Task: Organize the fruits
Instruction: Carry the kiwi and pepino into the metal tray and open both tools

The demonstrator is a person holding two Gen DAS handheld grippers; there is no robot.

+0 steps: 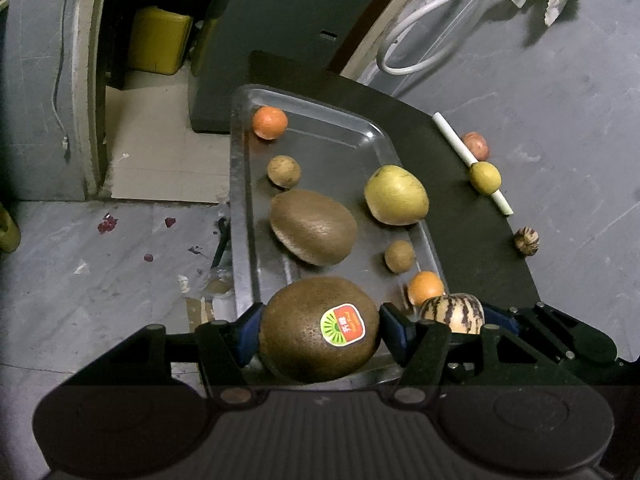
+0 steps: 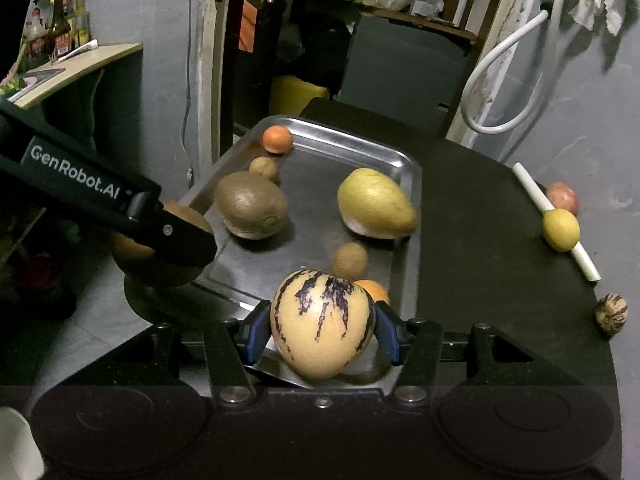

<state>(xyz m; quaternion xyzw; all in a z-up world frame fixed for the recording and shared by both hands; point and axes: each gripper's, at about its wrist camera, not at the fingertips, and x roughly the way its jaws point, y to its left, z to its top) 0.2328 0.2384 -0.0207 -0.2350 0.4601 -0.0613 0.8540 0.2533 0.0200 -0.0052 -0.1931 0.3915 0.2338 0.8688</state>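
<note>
Black table (image 2: pixel 480 240): tray (image 1: pixel 240 200) holds six fruits; my left gripper (image 1: pixel 320 330) clamps a kiwi (image 1: pixel 316 330), right gripper (image 2: pixel 322 328) a striped melon (image 2: pixel 322 328); four fruits remain at 3 o'clock.

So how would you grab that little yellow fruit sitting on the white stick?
Probably pinch the small yellow fruit across its round middle, coming down from above. It rests on the white stick, with the reddish fruit close behind, so a sideways approach risks knocking both.

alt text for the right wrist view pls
The right gripper holds a purple-striped melon over the near edge of a metal tray on a black table. The tray holds a kiwi, a yellow fruit, oranges and small brown fruits. At left, the left gripper carries another kiwi.
</note>
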